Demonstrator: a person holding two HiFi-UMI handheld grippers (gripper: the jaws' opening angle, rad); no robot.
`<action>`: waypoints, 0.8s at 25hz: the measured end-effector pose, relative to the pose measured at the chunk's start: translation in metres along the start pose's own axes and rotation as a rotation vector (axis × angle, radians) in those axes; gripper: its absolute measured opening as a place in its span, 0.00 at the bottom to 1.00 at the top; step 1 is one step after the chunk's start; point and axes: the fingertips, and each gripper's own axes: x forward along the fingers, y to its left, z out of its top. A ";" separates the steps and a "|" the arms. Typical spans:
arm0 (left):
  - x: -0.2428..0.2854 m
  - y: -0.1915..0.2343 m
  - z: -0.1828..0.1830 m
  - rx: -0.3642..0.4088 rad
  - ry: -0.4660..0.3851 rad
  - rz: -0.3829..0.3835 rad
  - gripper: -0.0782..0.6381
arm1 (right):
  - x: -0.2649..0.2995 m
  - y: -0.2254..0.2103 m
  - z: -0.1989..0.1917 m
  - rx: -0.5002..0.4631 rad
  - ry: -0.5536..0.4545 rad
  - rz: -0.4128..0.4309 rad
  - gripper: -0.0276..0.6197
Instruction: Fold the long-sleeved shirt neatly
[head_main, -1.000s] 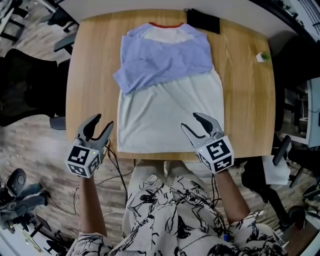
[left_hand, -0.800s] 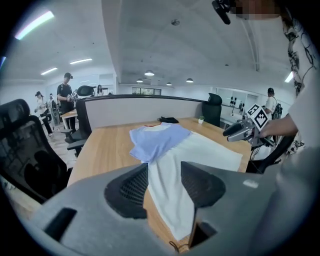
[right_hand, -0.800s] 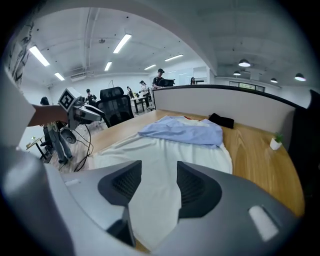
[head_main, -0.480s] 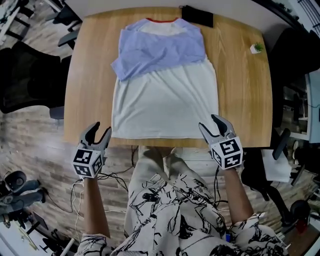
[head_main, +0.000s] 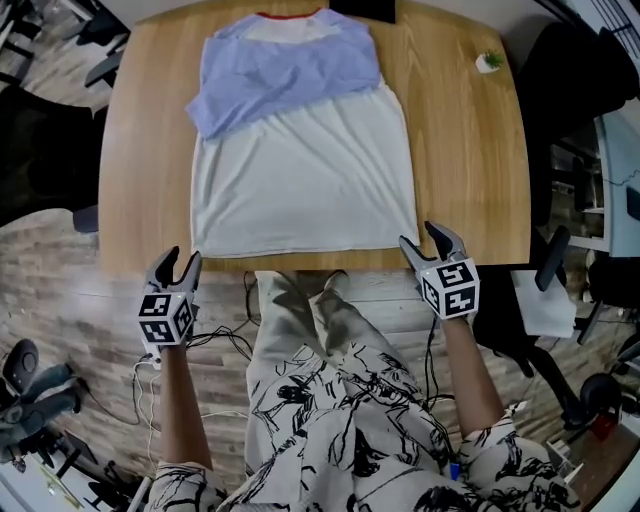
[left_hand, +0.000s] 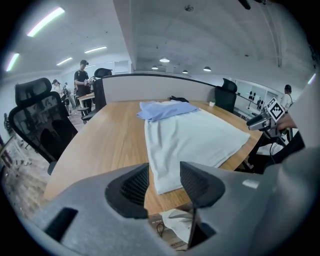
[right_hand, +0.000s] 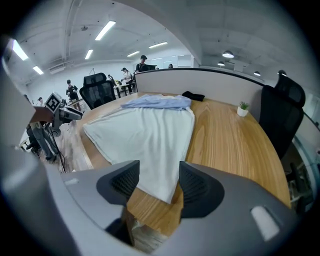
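At the near edge of the surface (head_main: 470, 180) the long-sleeved shirt (head_main: 300, 180) lies flat, collar away from the person and hem parallel to the edge. The blue sleeves (head_main: 290, 70) are crossed over the chest, so the sleeve step looks done. Judged next: bring the hem up toward the collar.

Left tool (head_main: 182, 258): jaws a moderate gap apart, nothing between them. It hangs just off the surface edge, outside the hem's left corner (head_main: 200, 248).

Right tool (head_main: 420, 238): jaws a moderate gap apart and just been opening, nothing gripped. In the right gripper view the hem's right corner (head_main: 398, 232) lies just ahead of the gap.

One tool stands at each corner, presumably so both can be taken together and the hem carried up square.

Risk: the thin cloth lies flat on wood, so a jaw must get under the edge without dragging it.
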 end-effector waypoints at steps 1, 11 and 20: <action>0.003 0.000 -0.003 -0.002 0.006 -0.003 0.39 | 0.002 -0.002 -0.008 0.007 0.015 -0.001 0.45; 0.018 -0.004 -0.018 0.002 0.055 -0.026 0.39 | 0.009 -0.010 -0.056 0.121 0.087 -0.009 0.44; 0.028 0.007 -0.038 -0.112 0.082 -0.007 0.38 | 0.017 -0.010 -0.061 0.205 0.074 -0.029 0.32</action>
